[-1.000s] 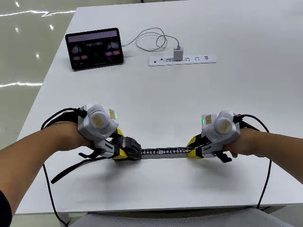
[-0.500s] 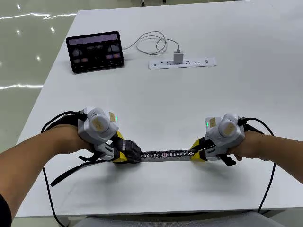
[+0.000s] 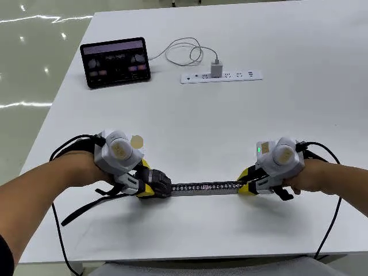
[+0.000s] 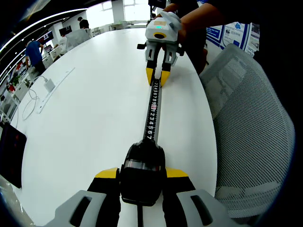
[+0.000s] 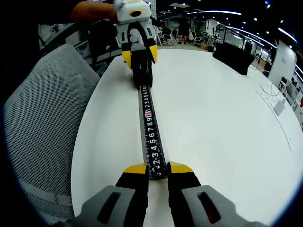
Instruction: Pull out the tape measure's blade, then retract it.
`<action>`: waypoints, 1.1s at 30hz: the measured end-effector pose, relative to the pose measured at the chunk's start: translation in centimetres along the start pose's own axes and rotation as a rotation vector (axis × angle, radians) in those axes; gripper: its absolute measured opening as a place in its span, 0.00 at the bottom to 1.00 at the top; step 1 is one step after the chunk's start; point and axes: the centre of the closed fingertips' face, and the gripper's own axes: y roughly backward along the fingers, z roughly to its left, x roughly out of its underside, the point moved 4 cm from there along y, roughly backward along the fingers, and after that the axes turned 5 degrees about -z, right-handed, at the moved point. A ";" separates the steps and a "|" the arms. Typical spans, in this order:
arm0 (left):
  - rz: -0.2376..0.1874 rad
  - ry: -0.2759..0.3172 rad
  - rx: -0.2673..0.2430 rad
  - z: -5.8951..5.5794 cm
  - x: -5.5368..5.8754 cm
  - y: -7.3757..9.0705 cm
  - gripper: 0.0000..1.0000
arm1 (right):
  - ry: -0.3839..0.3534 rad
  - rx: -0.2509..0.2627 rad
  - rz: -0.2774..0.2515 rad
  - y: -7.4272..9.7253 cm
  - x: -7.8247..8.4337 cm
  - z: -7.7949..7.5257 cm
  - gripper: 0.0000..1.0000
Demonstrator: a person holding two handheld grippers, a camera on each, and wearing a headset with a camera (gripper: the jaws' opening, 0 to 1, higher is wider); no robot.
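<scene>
head view: the left gripper (image 3: 150, 186) is clamping the tape measure (image 3: 160, 183) on the table (image 3: 230, 126), half hiding its case. left gripper view: the blade (image 4: 151, 111) is lying flat, reaching the right gripper (image 4: 158, 76). right gripper view: its jaws are pinching the blade's end, hiding the hook.

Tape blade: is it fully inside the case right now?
No, the blade stretches from the case held in the left gripper to the right gripper pinching its tip.

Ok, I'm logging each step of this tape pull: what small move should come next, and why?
Probably slide the right gripper slightly farther from the case: the left gripper clamps the case, the right jaws pinch the blade, and only a short length is out.
</scene>
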 end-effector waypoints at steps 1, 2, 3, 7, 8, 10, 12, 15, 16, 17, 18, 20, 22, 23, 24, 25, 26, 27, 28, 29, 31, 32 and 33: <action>-0.001 0.000 0.000 0.0 0.0 0.0 0.30 | 0.000 0.001 0.001 0.1 0.1 0.0 0.10; -0.001 0.000 0.000 0.0 0.0 0.0 0.30 | -0.001 0.002 0.001 0.1 0.1 0.0 0.10; -0.001 0.000 0.000 0.0 0.0 0.0 0.30 | -0.003 0.002 0.001 0.2 0.2 0.0 0.10; 0.000 0.000 -0.001 0.0 -0.1 0.0 0.30 | -0.006 0.004 0.001 0.4 0.4 0.0 0.10; -0.001 0.000 -0.001 0.0 -0.1 0.0 0.30 | -0.006 0.005 0.002 0.5 0.5 0.0 0.10; -0.001 0.000 -0.001 0.0 -0.1 0.0 0.30 | -0.006 0.006 0.003 0.6 0.5 0.0 0.10; -0.001 0.000 -0.001 0.0 -0.1 0.0 0.30 | -0.009 0.007 0.002 0.7 0.6 0.0 0.10; -0.001 0.000 -0.001 -0.1 -0.1 0.0 0.30 | -0.011 0.010 0.003 0.8 0.8 -0.2 0.10; -0.001 0.000 -0.001 -0.1 -0.1 0.0 0.30 | -0.012 0.010 0.003 0.9 0.9 -0.2 0.10; -0.001 0.000 -0.001 -0.1 -0.1 0.0 0.30 | -0.012 0.010 0.003 0.9 0.9 -0.3 0.10; -0.001 0.000 -0.001 -0.1 -0.1 0.1 0.30 | -0.013 0.010 0.004 1.0 0.9 -0.3 0.10; -0.001 0.000 0.000 -0.1 -0.1 0.1 0.30 | -0.014 0.011 0.005 1.1 1.0 -0.3 0.10; -0.001 -0.001 0.001 -0.1 -0.1 0.1 0.30 | -0.014 0.011 0.006 1.2 1.0 -0.2 0.10; -0.001 -0.001 0.001 -0.1 -0.1 0.1 0.30 | -0.015 0.011 0.007 1.2 1.1 -0.2 0.10; -0.001 -0.001 0.001 -0.1 -0.1 0.1 0.30 | -0.015 0.012 0.007 1.3 1.1 -0.2 0.10; -0.001 -0.001 0.001 -0.1 -0.1 0.1 0.30 | -0.017 0.012 0.007 1.4 1.1 -0.2 0.10; -0.001 0.000 0.000 -0.1 -0.1 0.1 0.30 | -0.016 0.013 0.008 1.5 1.1 -0.1 0.10; -0.001 -0.001 0.000 -0.1 -0.1 0.0 0.30 | -0.017 0.013 0.009 1.5 1.1 -0.1 0.10; -0.002 0.000 0.000 -0.1 -0.1 0.0 0.30 | -0.018 0.013 0.009 1.6 1.2 -0.1 0.10; -0.002 -0.001 0.000 -0.1 -0.1 0.0 0.30 | -0.018 0.013 0.009 1.6 1.3 -0.1 0.10; -0.002 0.000 0.000 -0.1 -0.1 0.1 0.30 | -0.019 0.014 0.011 1.7 1.3 -0.1 0.10; -0.002 0.000 0.000 -0.1 -0.2 0.1 0.30 | -0.020 0.014 0.011 1.8 1.3 0.0 0.10; -0.002 0.000 0.000 -0.1 -0.1 0.1 0.30 | -0.021 0.015 0.012 1.8 1.3 0.0 0.10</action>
